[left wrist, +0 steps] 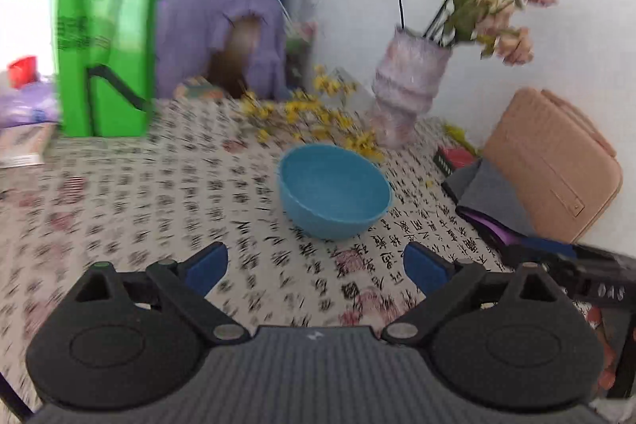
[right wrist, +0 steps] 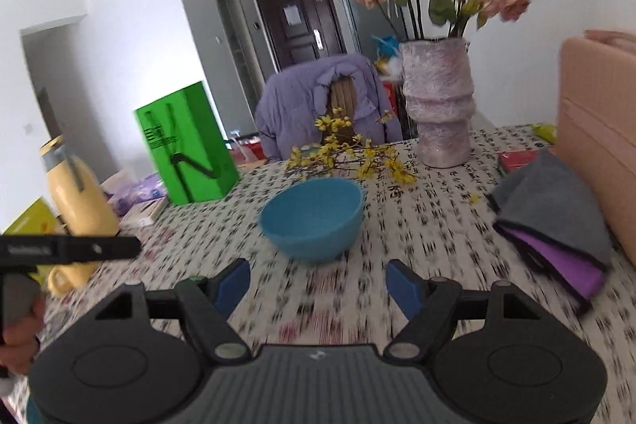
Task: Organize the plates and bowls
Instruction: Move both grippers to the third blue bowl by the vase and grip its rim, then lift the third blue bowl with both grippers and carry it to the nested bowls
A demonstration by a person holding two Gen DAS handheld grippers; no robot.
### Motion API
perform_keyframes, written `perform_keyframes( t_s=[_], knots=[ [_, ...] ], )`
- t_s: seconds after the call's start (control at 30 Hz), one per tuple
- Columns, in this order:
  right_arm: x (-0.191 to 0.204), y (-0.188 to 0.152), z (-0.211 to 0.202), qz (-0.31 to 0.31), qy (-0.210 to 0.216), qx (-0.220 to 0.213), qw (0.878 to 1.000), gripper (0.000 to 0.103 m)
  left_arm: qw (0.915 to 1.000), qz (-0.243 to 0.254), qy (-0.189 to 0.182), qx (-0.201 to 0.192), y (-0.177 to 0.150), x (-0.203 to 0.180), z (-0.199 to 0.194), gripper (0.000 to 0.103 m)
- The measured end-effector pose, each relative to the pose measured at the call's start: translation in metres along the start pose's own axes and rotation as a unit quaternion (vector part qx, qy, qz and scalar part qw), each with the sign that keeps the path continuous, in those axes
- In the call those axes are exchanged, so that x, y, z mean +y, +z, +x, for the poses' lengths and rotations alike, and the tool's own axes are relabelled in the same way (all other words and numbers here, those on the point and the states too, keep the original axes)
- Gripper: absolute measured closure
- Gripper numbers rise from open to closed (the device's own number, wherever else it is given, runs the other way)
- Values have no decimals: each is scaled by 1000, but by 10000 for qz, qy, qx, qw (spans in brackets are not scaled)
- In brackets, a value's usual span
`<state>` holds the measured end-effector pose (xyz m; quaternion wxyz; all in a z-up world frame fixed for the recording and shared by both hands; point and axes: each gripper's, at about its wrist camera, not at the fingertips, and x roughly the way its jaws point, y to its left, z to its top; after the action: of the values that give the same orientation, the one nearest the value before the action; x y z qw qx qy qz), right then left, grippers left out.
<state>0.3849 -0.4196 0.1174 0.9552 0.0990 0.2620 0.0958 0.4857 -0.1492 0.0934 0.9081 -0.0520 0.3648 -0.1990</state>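
Both my left hand-held gripper (left wrist: 314,267) and right hand-held gripper (right wrist: 318,285) gape wide, empty; I should approach the blue bowl (left wrist: 334,191) rim squarely.

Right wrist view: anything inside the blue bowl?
No: the blue bowl stands upright on the patterned tablecloth and its visible inside is bare.

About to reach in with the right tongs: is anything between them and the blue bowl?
Nothing visible. Only bare tablecloth lies between the open right tongs and the bowl. The yellow flowers lie behind it, the folded cloth off to the right.
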Motion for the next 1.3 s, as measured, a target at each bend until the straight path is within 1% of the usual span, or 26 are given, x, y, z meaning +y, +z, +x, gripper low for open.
perform_keyframes(
  t_s=[0.03,0.13,0.23,0.3,0.33,0.4,0.43,0.47,0.57,0.6,0.63,0.67,0.7,0.73,0.87,0.93,1.0,1.1,1.3],
  knots=[
    [-4,10,18,122,-15,100,9999,28,9999,64,-34,85,9,2,17,6],
    [-14,35,73,507,-33,479,9976,29,9997,171,67,130,30,5,63,6],
    [-24,46,122,900,-198,781,9927,34,9994,-74,176,281,44,17,107,10],
    [-32,45,147,1111,-343,919,9890,35,9980,-289,283,491,49,25,135,22],
    [-36,44,157,1201,-395,970,9872,36,9969,-393,296,618,52,29,147,24],
    [-43,42,174,1328,-419,1040,9848,44,9949,-576,273,784,54,37,166,28],
    [-45,41,179,1370,-442,1080,9837,44,9942,-616,282,834,54,40,172,29],
    [-46,40,186,1388,-459,1125,9828,47,9937,-625,311,878,54,42,179,32],
    [-49,38,200,1370,-509,1241,9814,63,9921,-722,410,938,53,46,189,36],
    [-48,37,204,1359,-508,1274,9812,68,9918,-738,390,968,53,47,193,46],
    [-47,37,207,1324,-498,1299,9814,73,9918,-720,350,992,54,46,195,53],
    [-46,36,208,1283,-462,1305,9820,84,9916,-694,314,1041,54,46,200,68],
    [-44,37,210,1231,-482,1297,9827,86,9910,-717,280,1096,54,47,203,81],
    [-42,37,209,1181,-482,1270,9837,86,9902,-785,241,1125,54,48,205,84],
    [-32,39,202,1039,-464,1245,9857,87,9889,-863,393,1141,50,45,199,85],
    [-27,38,193,919,-469,1209,9873,88,9892,-880,379,1109,48,44,189,85],
    [-25,37,182,927,-440,1214,9873,89,9889,-922,333,1114,47,41,176,86],
    [-20,34,156,979,-331,1135,9881,89,9908,-838,299,1018,42,33,146,88],
    [1,20,86,935,-55,921,9913,89,9935,-870,297,668,24,11,66,88]
  ],
)
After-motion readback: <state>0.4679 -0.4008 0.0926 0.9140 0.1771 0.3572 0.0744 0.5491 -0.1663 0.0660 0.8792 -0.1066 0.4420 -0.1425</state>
